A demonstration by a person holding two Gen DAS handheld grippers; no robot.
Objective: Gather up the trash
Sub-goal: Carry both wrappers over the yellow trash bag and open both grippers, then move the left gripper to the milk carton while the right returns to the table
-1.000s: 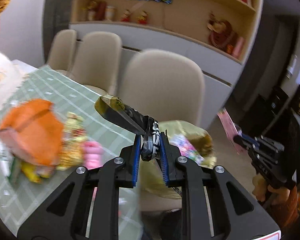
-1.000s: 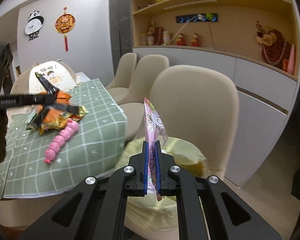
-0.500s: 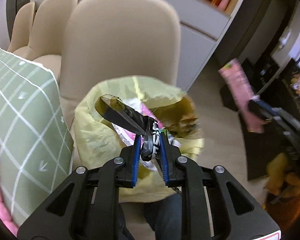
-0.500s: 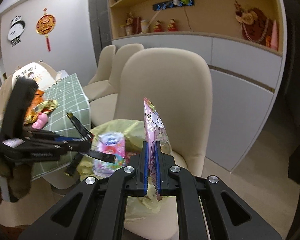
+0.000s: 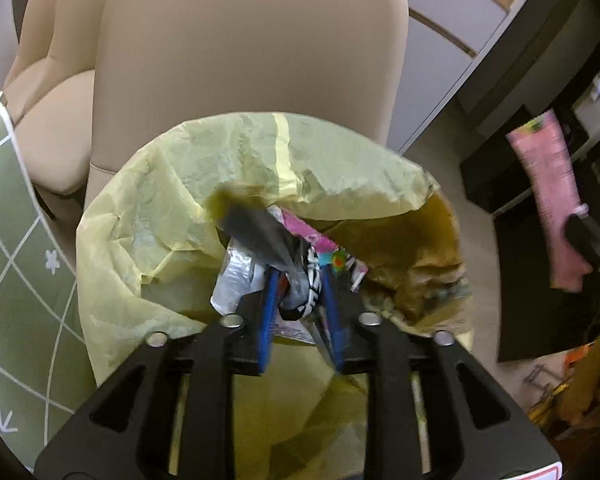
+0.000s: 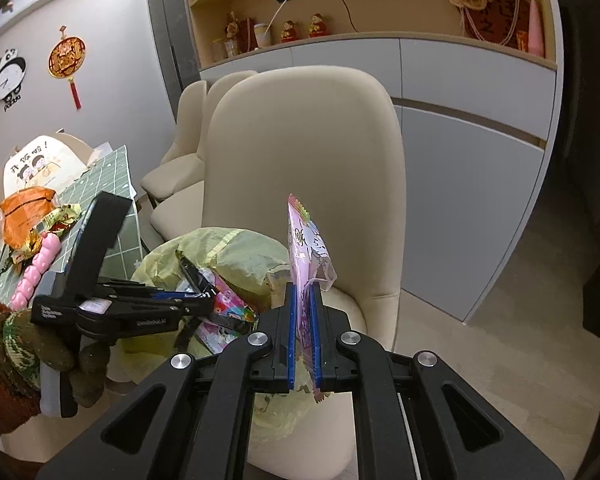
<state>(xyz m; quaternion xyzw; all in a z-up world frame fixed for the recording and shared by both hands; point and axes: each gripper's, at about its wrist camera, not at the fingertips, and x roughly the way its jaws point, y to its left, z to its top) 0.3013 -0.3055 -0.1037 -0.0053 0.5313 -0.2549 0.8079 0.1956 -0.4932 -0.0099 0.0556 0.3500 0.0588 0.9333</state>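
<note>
On your far left is the table with the green checked cloth (image 6: 118, 184), and trash sits on it: an orange packet (image 6: 26, 214), some shiny gold wrappers (image 6: 62, 218) and a pink bumpy thing (image 6: 38, 266) lying at the cloth's near edge. Next comes your left hand in a fuzzy brown glove (image 6: 28, 354), holding the left gripper (image 5: 296, 284). It points down into the mouth of the yellow trash bag (image 5: 148, 216), which stands on the seat of the cream chair (image 6: 300, 152). Its jaws are opening right now, and the dark wrapper (image 5: 260, 236) is between the blue pads (image 5: 269, 312), sticking up and away from you over the bag. You can see a gap beside the wrapper on the left pad's side, so the pads are not squeezing it. Down inside the bag there are other bits, like a silver wrapper (image 5: 236, 276) and a bright pink packet (image 5: 308, 240). Further right is your right gripper (image 6: 304, 334), just beside the bag. Its jaws are nearly together and pinch a pink packet with cartoon pictures (image 6: 306, 248), which stands straight up between the pads. Behind the chair on the right are grey cupboards (image 6: 460, 120) with a wooden shelf (image 6: 380, 4) of little ornaments above them.
</note>
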